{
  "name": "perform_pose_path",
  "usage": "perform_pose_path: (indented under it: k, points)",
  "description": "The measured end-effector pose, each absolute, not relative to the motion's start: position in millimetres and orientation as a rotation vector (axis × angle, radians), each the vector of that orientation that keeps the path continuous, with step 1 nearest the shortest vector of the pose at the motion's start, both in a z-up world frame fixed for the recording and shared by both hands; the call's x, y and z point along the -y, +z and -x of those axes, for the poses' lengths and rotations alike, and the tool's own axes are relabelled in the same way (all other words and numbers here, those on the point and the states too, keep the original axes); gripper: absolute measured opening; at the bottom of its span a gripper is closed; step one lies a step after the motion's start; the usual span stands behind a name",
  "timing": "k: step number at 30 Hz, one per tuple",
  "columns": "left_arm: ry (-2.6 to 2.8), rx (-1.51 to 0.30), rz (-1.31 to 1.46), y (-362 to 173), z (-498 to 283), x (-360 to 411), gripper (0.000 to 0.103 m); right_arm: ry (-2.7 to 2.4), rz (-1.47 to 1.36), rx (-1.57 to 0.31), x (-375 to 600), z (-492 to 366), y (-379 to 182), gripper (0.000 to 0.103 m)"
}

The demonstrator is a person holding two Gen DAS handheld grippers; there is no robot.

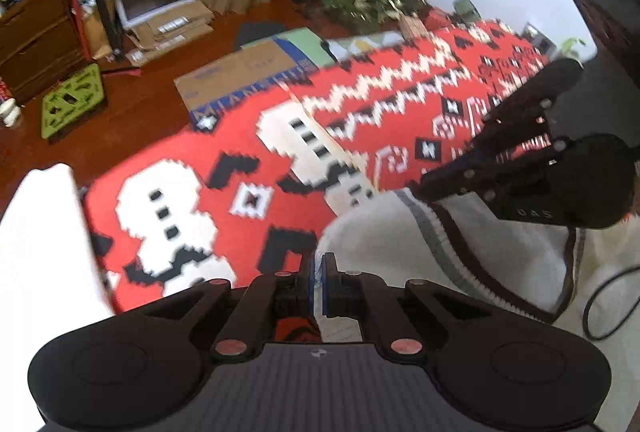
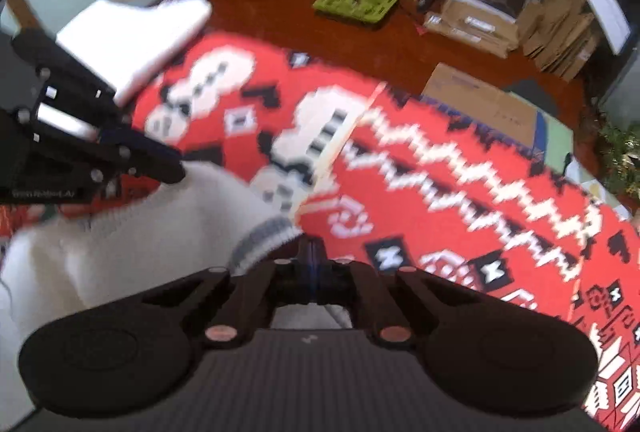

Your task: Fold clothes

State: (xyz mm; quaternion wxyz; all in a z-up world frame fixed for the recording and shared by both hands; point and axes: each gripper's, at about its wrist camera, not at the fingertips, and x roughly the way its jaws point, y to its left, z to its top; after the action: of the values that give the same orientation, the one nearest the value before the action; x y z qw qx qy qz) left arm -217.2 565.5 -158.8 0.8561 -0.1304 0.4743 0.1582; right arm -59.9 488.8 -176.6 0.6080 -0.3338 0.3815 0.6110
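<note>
Folded white cloth [image 1: 44, 232] lies at the far left, on the edge of the red patterned blanket [image 1: 248, 160] that covers the surface in front of me. To its right, my left gripper [image 1: 318, 272] has its fingers [image 1: 306, 284] pressed together on an edge of the white sweater [image 1: 380, 240]. This sweater, cream-white with a grey and dark brown striped band, lies bunched on the blanket, low between my two tools. Further right, my right gripper [image 2: 312, 252] also has its fingers [image 2: 306, 264] closed, and they pinch the grey striped hem of the same sweater. Behind the blanket, a flattened cardboard box [image 1: 240, 76] lies on the wooden floor [image 1: 152, 52].
</note>
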Motion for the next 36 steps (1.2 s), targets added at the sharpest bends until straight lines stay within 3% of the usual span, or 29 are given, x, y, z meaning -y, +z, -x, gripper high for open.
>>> perform_pose_path:
  k: [6,13,15,19,21,22,36]
  points:
    - [0.370,-0.902,0.308,-128.6,219.8,-581.7,0.003,1.405,0.593,-0.783,-528.3,40.5,-124.9,0.000]
    - [0.366,-0.916,0.292,-129.5,220.4,-583.8,0.003,1.480,0.693,-0.857,-515.8,29.0,-134.0,0.003]
    - [0.365,-0.914,0.301,-131.2,223.2,-584.2,0.003,1.496,0.732,-0.879,-507.2,27.9,-141.0,0.013]
    - [0.364,-0.908,0.317,-133.0,228.0,-583.6,0.003,1.523,0.818,-0.867,-480.4,36.6,-161.9,0.020]
    - [0.359,-0.902,0.311,-130.5,230.2,-581.6,0.003,1.561,0.815,-0.838,-479.1,41.5,-165.9,0.035]
    - [0.357,-0.900,0.308,-129.2,231.2,-580.6,0.003,1.584,0.811,-0.826,-479.8,43.6,-167.2,0.037]
    - [0.272,-0.907,0.172,-112.6,249.4,-554.8,0.003,1.893,0.941,-0.904,-511.7,52.8,-170.3,0.033]
